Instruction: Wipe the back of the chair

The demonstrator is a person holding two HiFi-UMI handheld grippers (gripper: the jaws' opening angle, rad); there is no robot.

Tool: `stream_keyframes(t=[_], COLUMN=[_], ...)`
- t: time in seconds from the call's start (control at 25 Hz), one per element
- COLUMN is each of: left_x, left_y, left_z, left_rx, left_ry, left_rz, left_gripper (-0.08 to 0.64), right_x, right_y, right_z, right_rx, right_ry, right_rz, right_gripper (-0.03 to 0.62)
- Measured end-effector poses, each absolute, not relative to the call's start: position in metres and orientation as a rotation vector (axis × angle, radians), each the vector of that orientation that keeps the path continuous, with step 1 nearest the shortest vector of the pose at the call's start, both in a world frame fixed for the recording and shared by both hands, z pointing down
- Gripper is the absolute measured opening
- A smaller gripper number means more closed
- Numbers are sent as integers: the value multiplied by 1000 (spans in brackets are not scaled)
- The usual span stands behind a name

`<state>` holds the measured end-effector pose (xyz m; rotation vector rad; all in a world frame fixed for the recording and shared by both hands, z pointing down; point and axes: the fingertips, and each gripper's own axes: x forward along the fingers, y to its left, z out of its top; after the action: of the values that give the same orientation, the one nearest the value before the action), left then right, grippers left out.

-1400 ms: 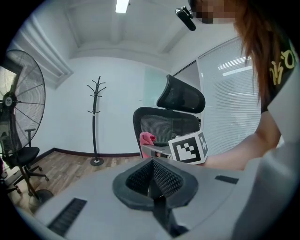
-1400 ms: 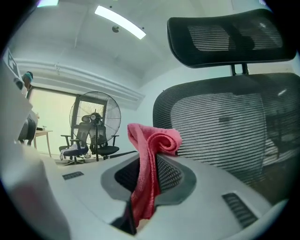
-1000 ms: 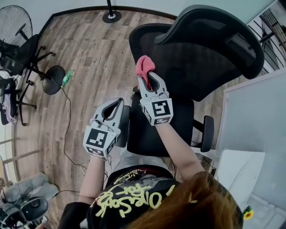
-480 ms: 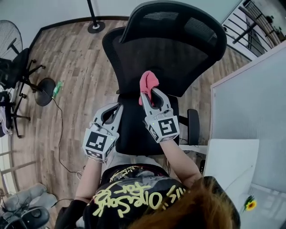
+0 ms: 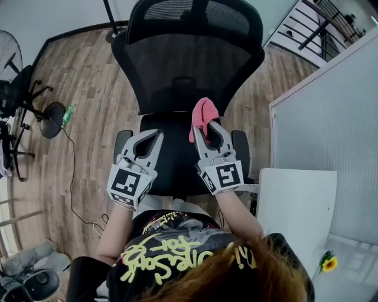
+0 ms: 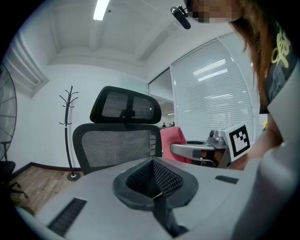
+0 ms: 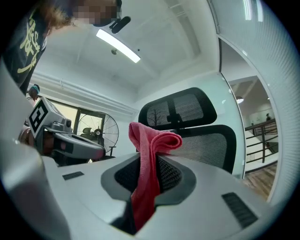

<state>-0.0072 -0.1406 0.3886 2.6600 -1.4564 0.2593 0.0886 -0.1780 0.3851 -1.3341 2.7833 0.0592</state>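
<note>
The black mesh chair back (image 5: 183,65) stands upright in front of the person, with the headrest (image 5: 195,15) above it. The pink cloth (image 5: 204,113) is by the back's lower edge, gripped in the jaws of the right gripper (image 5: 207,127). The left gripper (image 5: 152,137) hovers alongside over the seat (image 5: 171,162), its jaws closed and empty.

the head view looks steeply down onto the chair (image 5: 189,71), the left gripper (image 5: 155,133) and the right gripper (image 5: 208,125). the left gripper view rides low on its gripper, looking along the fingers (image 6: 93,197) and slightly up at the chair's back, close by. the right gripper view does likewise. all three share the chair's back and the pink cloth (image 5: 204,112). each gripper view catches the other gripper.
</note>
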Motion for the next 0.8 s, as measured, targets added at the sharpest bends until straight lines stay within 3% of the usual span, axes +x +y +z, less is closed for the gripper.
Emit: stream_keyframes(t=[0.8], left_x=[33], left_y=[-117], left_z=[379], left_rx=[2689], left_ry=[-1432], left_rz=[255], left_gripper=[-6], right_x=[140], right_y=[-141], right_z=[393], right_rx=[-1354], right_ry=[2781], right_rz=[47], right_gripper=[61])
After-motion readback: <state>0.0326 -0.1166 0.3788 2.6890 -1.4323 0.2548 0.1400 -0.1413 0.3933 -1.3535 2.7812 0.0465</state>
